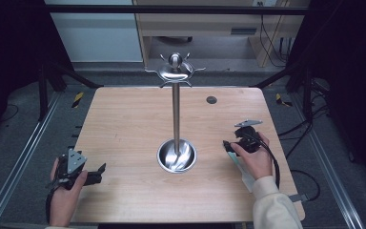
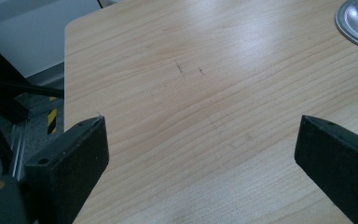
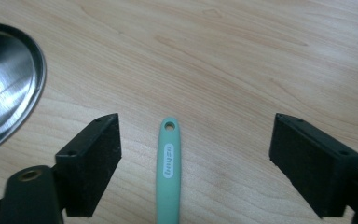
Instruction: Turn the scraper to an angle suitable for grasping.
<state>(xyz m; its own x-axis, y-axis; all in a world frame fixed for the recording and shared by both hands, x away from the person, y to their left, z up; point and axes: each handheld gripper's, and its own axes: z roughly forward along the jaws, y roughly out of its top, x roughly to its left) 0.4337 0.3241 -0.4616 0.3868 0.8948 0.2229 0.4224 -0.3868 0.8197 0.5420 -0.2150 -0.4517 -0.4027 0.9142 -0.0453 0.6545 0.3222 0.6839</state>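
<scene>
Nothing hung on stand (image 1: 176,109) yet. Right gripper (image 3: 196,154) wide open astride green handle (image 3: 169,163), not gripped. Left gripper (image 2: 200,154) wide open, empty, over bare table (image 2: 191,84).

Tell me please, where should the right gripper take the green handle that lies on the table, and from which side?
Grip the narrow neck of the green handle, just behind its hanging hole, coming straight down from above. It lies flat on the table, centred between the open jaws of the right gripper, so closing across its width should catch both long edges.
</scene>
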